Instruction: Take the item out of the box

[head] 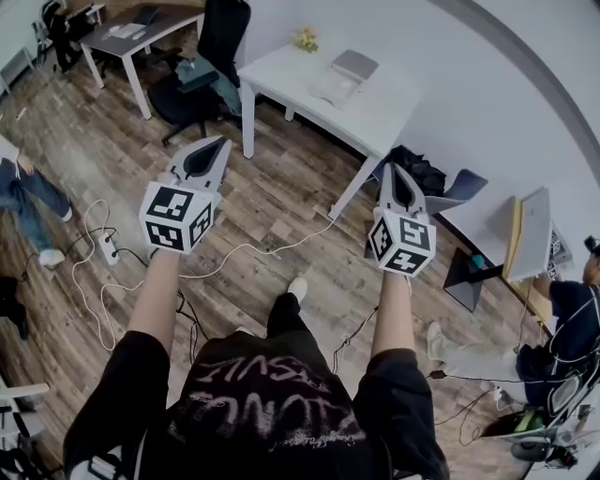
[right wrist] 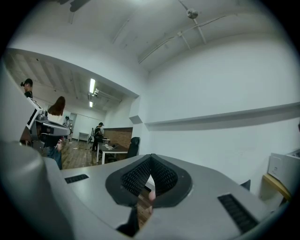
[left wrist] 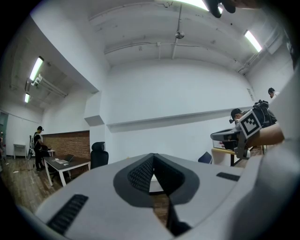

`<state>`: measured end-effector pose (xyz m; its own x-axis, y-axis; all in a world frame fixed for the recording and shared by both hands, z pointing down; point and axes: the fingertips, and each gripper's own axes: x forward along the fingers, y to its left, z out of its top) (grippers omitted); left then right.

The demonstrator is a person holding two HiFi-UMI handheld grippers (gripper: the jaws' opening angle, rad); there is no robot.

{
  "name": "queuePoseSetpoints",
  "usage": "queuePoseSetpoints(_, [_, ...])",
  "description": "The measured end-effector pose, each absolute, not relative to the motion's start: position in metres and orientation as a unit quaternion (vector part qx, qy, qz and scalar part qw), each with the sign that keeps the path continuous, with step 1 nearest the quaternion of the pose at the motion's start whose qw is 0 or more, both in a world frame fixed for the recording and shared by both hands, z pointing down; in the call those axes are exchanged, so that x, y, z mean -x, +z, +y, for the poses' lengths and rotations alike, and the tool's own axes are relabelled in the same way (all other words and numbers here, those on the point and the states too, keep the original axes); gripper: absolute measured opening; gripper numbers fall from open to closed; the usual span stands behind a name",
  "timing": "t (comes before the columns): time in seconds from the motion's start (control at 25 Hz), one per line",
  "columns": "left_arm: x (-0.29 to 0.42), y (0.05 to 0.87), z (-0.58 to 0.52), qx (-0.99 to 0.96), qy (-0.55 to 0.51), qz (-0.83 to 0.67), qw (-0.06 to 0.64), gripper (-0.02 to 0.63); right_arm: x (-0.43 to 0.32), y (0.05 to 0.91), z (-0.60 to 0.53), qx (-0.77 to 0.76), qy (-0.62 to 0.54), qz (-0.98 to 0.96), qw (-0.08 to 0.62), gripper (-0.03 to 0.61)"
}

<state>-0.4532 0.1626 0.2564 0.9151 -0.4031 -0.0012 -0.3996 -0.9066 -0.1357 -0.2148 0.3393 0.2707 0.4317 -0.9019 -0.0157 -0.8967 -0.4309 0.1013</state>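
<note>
A flat white and grey box [head: 342, 75] lies on the white table [head: 375, 117] ahead of me, beside a small yellow bunch [head: 305, 39]. What is inside the box cannot be seen. I hold both grippers in the air over the wooden floor, well short of the table. My left gripper [head: 217, 145] points toward the table's left leg and is shut with nothing in it [left wrist: 153, 157]. My right gripper [head: 392, 173] points at the table's near corner, its pads also meeting on nothing [right wrist: 151, 157]. Each gripper view looks at a white wall.
A black office chair [head: 202, 66] and a desk with a laptop [head: 141, 23] stand at the back left. Cables and a power strip [head: 108, 248] lie on the floor. A black bag [head: 417, 173] sits under the table. A person [head: 562, 328] sits at the right.
</note>
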Motion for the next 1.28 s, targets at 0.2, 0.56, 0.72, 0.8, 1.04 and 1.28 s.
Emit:
queuePoseSetpoints(0.2, [0.436, 0.258, 0.156, 0.977, -0.013, 0.204, 0.060, 0.002, 0.194, 0.275, 0.332, -0.848, -0.025, -0.529, 0.028, 0.009])
queuePoseSetpoints(0.56, [0.397, 0.260, 0.125, 0.976, -0.019, 0.210, 0.059, 0.003, 0.154, 0.275, 0.294, -0.844, -0.025, -0.536, 0.022, 0.009])
queuePoseSetpoints(0.72, [0.373, 0.262, 0.107, 0.976, -0.023, 0.207, 0.061, 0.003, 0.128, 0.277, 0.276, -0.845, -0.023, -0.534, 0.015, 0.009])
queuePoseSetpoints(0.8, [0.357, 0.264, 0.097, 0.977, -0.024, 0.204, 0.059, 0.003, 0.115, 0.280, 0.267, -0.846, -0.020, -0.533, 0.016, 0.009])
queuePoseSetpoints(1.04, [0.304, 0.276, 0.072, 0.977, -0.040, 0.196, 0.070, 0.003, 0.071, 0.289, 0.246, -0.849, -0.013, -0.528, 0.020, 0.009])
queuePoseSetpoints(1.28, [0.250, 0.288, 0.052, 0.978, -0.055, 0.191, 0.066, 0.003, 0.024, 0.296, 0.227, -0.848, -0.014, -0.529, 0.035, 0.009])
